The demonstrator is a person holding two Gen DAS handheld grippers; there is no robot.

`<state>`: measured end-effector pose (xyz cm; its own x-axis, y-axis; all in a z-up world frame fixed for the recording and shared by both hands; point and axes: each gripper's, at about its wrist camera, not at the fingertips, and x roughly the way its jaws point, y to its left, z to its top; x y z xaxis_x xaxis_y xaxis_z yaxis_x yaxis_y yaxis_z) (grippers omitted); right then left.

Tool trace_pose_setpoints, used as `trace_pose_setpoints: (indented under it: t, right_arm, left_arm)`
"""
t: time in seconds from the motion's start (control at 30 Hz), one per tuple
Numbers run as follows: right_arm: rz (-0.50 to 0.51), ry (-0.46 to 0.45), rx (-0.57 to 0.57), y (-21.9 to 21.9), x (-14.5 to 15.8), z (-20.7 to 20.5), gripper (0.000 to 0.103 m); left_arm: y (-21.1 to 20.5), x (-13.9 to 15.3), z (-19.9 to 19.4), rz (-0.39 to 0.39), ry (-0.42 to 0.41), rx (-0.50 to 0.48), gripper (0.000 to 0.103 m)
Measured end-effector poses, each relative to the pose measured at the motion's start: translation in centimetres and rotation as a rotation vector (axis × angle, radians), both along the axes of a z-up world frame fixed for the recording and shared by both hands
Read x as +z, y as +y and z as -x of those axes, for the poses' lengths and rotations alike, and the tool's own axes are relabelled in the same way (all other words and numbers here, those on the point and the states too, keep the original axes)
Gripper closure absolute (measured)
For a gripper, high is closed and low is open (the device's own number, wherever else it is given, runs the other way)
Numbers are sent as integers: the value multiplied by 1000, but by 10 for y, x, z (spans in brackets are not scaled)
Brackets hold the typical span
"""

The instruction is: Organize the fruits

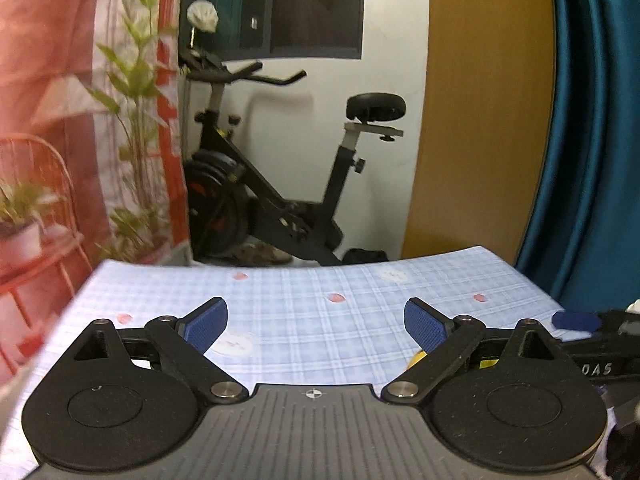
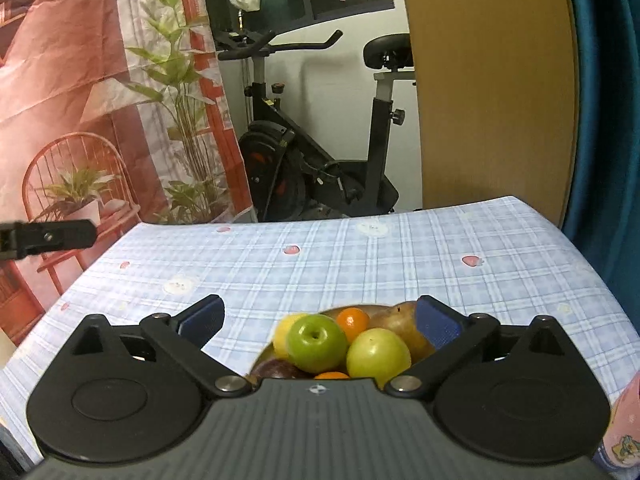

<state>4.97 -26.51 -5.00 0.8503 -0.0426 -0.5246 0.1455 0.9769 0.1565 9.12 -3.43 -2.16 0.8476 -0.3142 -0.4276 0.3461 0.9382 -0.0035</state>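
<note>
The left gripper (image 1: 316,322) hangs over the desk (image 1: 320,280), its blue-padded fingers (image 1: 206,322) spread wide with nothing between them; only the blue plaid cloth with small red and white prints shows in the gap. A sliver of something yellow (image 1: 419,357) peeks from behind its right finger; what it is cannot be told. At the right edge of that view part of the right gripper (image 1: 576,320) shows, just beside.

The right gripper (image 2: 320,320) also has its fingers (image 2: 202,320) wide apart and grips nothing. It hovers just above a bowl (image 2: 344,309) of fruit near the front of the desk (image 2: 360,248). In the bowl lie a green apple (image 2: 317,343), a paler green apple (image 2: 378,352) touching it on the right, an orange (image 2: 353,322) behind them, a lemon (image 2: 285,330) at the left, a brown pear (image 2: 402,326) at the right beside the right finger, a dark purple fruit (image 2: 276,369) at the front left, and a bit of a second orange (image 2: 330,375) at the front.

Behind the desk stand an exercise bike (image 2: 320,140), a printed curtain (image 2: 100,100), a wooden panel (image 2: 492,80) and a teal curtain (image 2: 612,100).
</note>
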Motion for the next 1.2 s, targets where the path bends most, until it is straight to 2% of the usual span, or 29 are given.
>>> trace_pose_setpoints:
  t: [0.07, 0.23, 0.4, 1.2]
  right_arm:
    - [5, -7, 3, 5, 8, 2, 0]
    - [52, -21, 11, 19, 24, 8, 0]
    - [53, -36, 34, 26, 33, 12, 0]
    - [55, -36, 40, 33, 34, 14, 0]
  left_arm:
    - [-1, 7, 7, -5, -19, 13, 6]
    - [8, 18, 19, 45, -16, 23, 6]
    - [10, 19, 25, 36, -26, 53, 6]
    - [8, 13, 28, 22, -9, 80, 4]
